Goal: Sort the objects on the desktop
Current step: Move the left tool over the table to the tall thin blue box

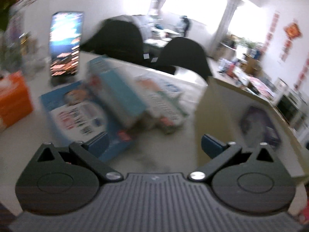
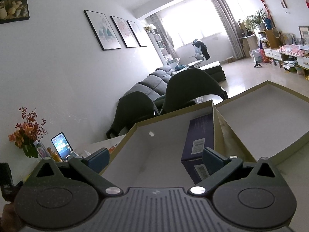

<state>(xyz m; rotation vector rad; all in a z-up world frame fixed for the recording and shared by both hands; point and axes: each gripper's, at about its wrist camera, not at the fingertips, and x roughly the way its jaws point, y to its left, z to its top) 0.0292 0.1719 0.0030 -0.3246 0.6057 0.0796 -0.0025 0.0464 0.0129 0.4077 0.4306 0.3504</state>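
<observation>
The left wrist view is blurred by motion. My left gripper (image 1: 154, 146) stands open over the white table, nothing between its fingers. Ahead of it lie several flat cartons: a blue box (image 1: 77, 112), a light blue box (image 1: 119, 94) leaning over it and a white and green box (image 1: 166, 102). A beige box wall (image 1: 218, 108) rises at the right. In the right wrist view my right gripper (image 2: 154, 159) is open above a beige tray box (image 2: 146, 150). A dark purple box (image 2: 200, 145) lies inside it against the right wall, close to the right finger (image 2: 212, 160).
A second beige tray (image 2: 270, 119) sits to the right. A lit phone (image 1: 64, 44) on a stand, an orange box (image 1: 13, 102), a vase of flowers (image 2: 27, 133) and bottles stand at the table's left. Two dark chairs (image 1: 185, 56) are behind the table.
</observation>
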